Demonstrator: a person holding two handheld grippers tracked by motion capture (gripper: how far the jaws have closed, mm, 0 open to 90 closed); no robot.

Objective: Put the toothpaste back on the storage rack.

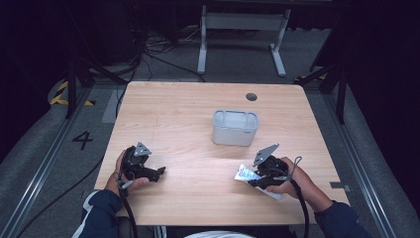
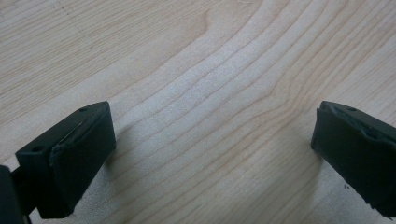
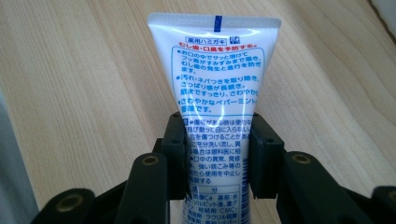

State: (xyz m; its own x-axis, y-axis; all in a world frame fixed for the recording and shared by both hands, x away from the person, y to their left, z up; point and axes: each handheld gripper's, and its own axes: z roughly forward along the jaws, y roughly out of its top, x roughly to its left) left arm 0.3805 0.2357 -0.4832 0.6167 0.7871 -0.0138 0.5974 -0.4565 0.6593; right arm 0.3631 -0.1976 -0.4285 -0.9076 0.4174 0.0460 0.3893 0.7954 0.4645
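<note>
A pale wooden table [image 1: 198, 124] stands on a grey floor in a dark room, with a white metal frame [image 1: 242, 29] behind it at twelve o'clock. In the right gripper view, the right gripper [image 3: 217, 149] has its two black jaws pressed against both sides of a white tube [image 3: 215, 79] printed with blue and red Japanese text, its flat crimped end pointing away from the camera. In the high view this gripper [image 1: 255, 177] sits at about five o'clock on the table, held by the person's right hand [image 1: 297, 183], the tube [image 1: 245, 173] sticking out toward nine o'clock. The left gripper [image 2: 212, 140] has its jaws spread wide with bare wood between them; it rests at about seven o'clock in the left hand [image 1: 121, 176]. A grey rectangular bin [image 1: 235, 128] stands upright near the centre, well apart from both grippers. A small dark round hole [image 1: 251, 96] lies at one o'clock.
</note>
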